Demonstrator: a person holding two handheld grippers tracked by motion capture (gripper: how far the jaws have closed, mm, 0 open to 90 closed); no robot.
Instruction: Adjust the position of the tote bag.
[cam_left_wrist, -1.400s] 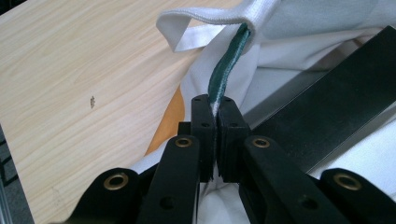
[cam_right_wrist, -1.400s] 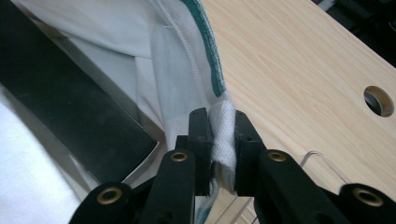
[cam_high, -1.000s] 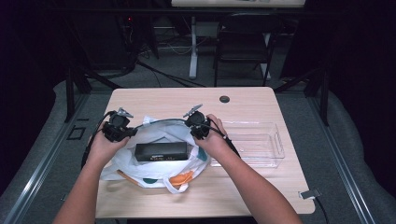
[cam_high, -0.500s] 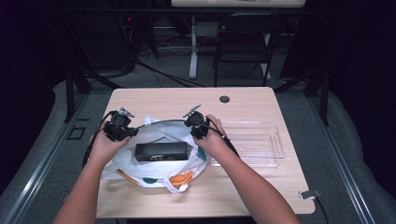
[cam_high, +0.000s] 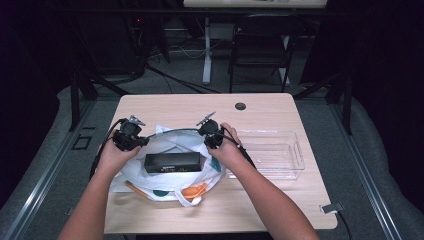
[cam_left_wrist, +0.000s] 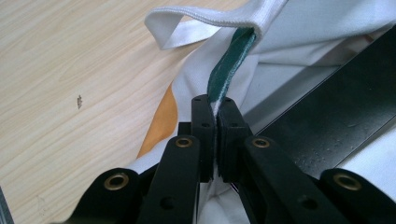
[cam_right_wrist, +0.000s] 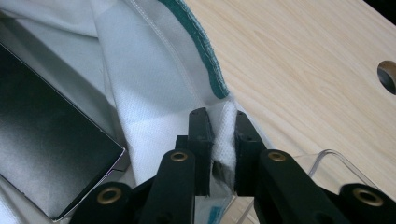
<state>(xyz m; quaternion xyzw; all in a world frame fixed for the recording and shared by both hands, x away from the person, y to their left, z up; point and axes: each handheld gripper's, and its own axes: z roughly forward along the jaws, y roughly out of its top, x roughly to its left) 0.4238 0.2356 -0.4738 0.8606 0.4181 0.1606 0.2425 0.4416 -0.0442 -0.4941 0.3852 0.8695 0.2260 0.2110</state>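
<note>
While both grippers, left gripper (cam_high: 131, 140) and right gripper (cam_high: 212, 136), pinch opposite rims of the soft white bag (cam_high: 165, 150) beside the clear tray (cam_high: 295, 155), its limp cloth looks best held at the stitched hem.

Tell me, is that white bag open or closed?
Open. The left gripper and right gripper each pinch the white bag by its rim, apart, with the black box showing inside.
</note>
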